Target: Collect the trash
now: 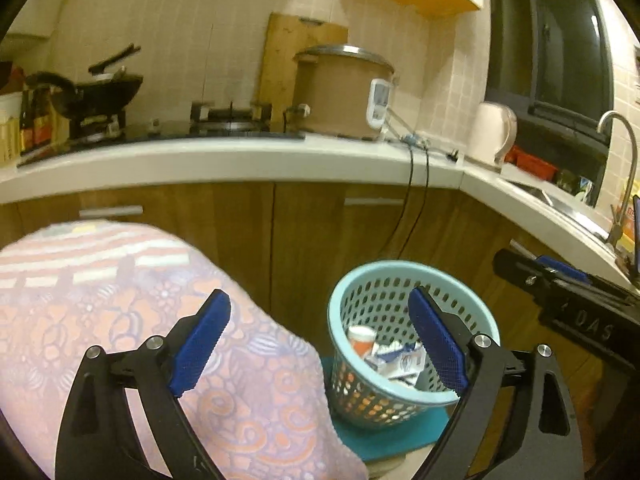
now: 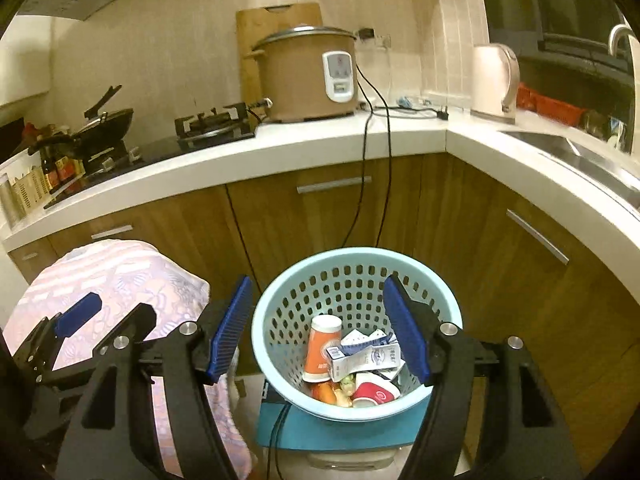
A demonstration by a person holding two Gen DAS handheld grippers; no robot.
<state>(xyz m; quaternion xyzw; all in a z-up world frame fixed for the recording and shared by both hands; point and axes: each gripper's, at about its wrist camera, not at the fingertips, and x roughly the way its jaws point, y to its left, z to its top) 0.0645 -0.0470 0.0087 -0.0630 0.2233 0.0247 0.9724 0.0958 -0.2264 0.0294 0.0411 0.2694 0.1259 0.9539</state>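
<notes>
A light blue perforated basket [image 2: 352, 264] stands on a teal stool [image 2: 332, 428] by the wooden cabinets. Inside it lie an orange paper cup [image 2: 322, 348], a white milk carton [image 2: 362, 356], a red cup [image 2: 376, 394] and food scraps. My right gripper [image 2: 320, 332] hangs open just above the basket, its blue pads empty. My left gripper [image 1: 320, 340] is open too, empty, left of the same basket [image 1: 412, 276] and over a pink patterned cloth [image 1: 120, 300]. Each gripper shows at the edge of the other's view.
The white counter [image 2: 320, 140] holds a brown rice cooker [image 2: 308, 72], gas stove [image 2: 216, 126], black wok [image 2: 108, 124], sauce bottles [image 2: 56, 172] and a white kettle [image 2: 494, 80]. Black cords [image 2: 364, 184] hang down the cabinet fronts. A steel sink [image 2: 580, 156] lies at the right.
</notes>
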